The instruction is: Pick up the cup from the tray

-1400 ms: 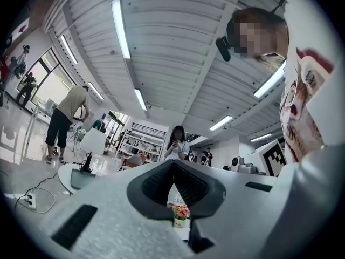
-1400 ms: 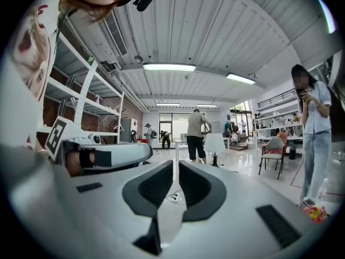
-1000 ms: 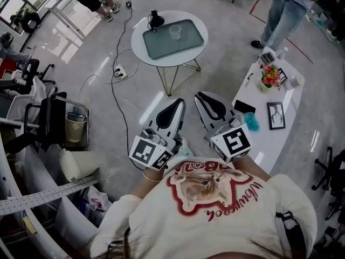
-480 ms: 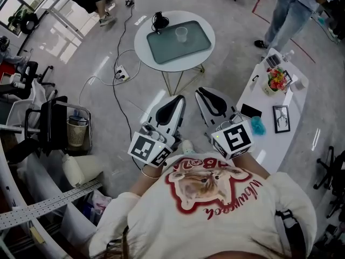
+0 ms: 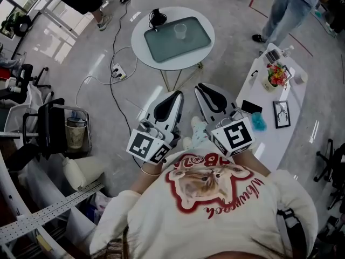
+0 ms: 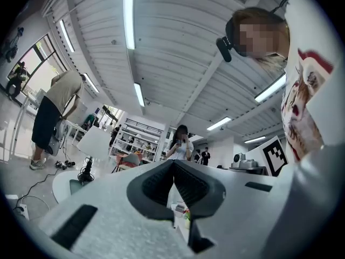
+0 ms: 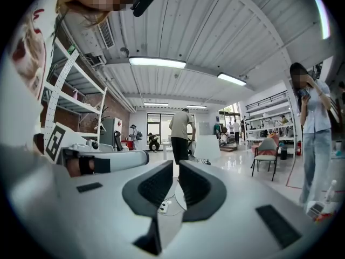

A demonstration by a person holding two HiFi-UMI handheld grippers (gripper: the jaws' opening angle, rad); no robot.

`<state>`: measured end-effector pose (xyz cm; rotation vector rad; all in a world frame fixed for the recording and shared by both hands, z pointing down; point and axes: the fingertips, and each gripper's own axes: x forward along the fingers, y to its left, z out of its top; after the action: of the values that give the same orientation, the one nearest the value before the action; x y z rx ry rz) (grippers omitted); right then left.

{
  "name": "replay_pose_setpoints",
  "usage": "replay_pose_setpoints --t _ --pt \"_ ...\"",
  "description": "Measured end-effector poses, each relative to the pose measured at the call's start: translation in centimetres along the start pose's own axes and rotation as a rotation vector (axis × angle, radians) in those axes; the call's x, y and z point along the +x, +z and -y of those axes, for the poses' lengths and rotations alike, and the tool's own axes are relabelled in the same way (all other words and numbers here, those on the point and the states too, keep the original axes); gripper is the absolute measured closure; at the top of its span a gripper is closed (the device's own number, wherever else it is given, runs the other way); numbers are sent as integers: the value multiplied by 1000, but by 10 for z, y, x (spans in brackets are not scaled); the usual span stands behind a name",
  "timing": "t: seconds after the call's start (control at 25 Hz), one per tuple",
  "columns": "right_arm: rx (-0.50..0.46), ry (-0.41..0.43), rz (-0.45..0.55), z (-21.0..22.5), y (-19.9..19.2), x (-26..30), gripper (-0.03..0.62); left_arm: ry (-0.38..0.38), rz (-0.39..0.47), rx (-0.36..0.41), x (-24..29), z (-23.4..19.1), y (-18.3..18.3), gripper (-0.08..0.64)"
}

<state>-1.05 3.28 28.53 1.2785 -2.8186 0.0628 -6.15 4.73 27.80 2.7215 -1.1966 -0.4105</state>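
Note:
A clear cup [image 5: 180,31] stands upright on the far part of a grey-green tray [image 5: 161,45], which lies on a round white table [image 5: 145,53] ahead of me. My left gripper [image 5: 177,94] and right gripper [image 5: 200,86] are held side by side close to my body, well short of the table, both pointing toward it. Both are shut with nothing between the jaws. In the left gripper view the left gripper [image 6: 173,164] shows its jaws pressed together. In the right gripper view the right gripper [image 7: 176,166] shows only a thin slit.
A black corded item [image 5: 157,18] lies at the table's back edge. A power strip [image 5: 118,72] and cables lie on the floor left of the table. A long white table [image 5: 272,139] with flowers, a frame and a phone stands at right. People stand at top left and top right.
The person has stepped toward the round table, and a socked foot now shows between the grippers. Both grippers stay shut, side by side.

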Motion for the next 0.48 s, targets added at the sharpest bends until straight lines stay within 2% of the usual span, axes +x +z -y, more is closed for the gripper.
replay_pose_setpoints --t 0.48 --pt "-30 17 12 22 10 50 541 -1 27 25 33 -46 15 546"
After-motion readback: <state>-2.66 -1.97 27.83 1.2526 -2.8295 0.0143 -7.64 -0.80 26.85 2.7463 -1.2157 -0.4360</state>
